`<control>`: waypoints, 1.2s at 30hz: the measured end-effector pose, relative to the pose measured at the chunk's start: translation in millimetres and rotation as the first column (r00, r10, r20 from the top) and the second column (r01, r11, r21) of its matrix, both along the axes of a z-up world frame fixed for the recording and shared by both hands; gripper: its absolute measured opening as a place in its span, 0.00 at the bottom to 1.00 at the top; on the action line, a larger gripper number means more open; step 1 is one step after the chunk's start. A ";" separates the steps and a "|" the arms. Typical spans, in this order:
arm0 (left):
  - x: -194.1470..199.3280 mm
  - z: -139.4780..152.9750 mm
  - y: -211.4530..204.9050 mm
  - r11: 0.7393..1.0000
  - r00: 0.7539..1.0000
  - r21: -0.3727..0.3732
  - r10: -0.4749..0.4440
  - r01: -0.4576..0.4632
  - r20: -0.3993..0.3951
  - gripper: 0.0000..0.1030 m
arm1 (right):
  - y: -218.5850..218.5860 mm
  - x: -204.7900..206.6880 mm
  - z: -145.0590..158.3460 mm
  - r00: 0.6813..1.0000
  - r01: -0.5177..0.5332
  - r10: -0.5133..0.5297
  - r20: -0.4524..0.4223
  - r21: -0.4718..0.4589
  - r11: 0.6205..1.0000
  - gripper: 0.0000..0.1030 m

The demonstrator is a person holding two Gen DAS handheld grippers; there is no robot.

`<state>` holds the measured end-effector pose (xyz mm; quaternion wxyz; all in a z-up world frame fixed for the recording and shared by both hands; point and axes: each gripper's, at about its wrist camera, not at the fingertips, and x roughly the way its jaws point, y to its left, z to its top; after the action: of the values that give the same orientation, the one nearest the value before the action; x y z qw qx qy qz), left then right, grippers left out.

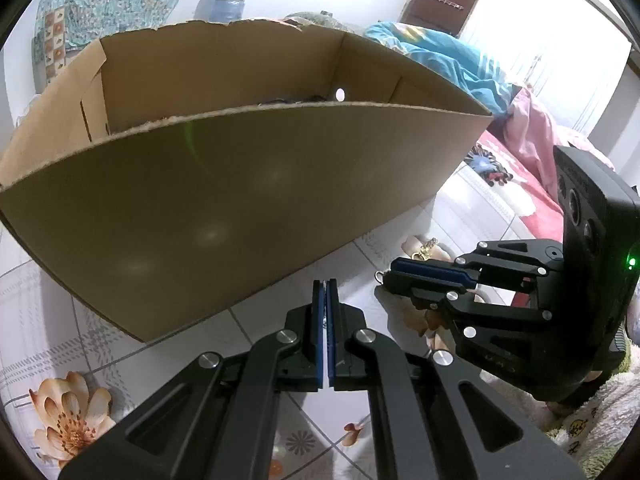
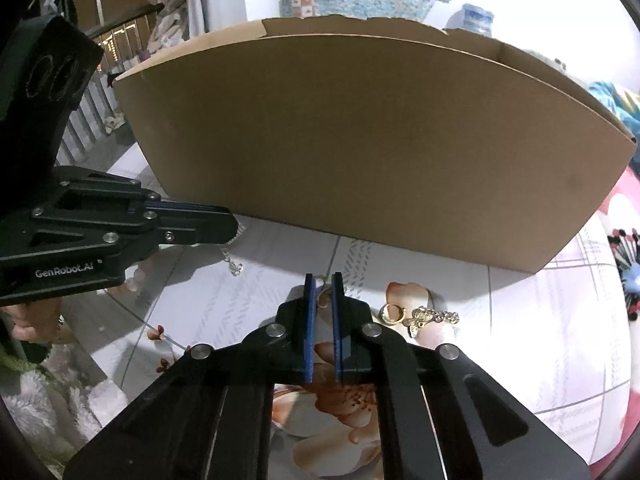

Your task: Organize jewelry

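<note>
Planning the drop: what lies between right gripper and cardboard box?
Right wrist view: only bare patterned sheet between right gripper, holding a ring, and cardboard box.

The only readable text is "GenRobot.AI", printed in pale letters on the black side of the left gripper (image 2: 236, 226), left of the right gripper's fingertips.
</note>
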<state>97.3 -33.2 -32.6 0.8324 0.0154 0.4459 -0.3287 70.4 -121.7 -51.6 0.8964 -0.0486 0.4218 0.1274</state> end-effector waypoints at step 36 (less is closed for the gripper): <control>2.8 -4.1 6.6 1.000 1.000 -0.013 0.008 -0.008 -0.018 0.01 | 26.8 1.6 9.7 0.997 -0.061 0.058 -0.053 -0.056 0.997 0.17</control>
<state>100.1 -26.6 -36.7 0.8298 0.0053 0.4513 -0.3282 72.0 -95.0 -41.9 0.8792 -0.0837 0.4466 0.1433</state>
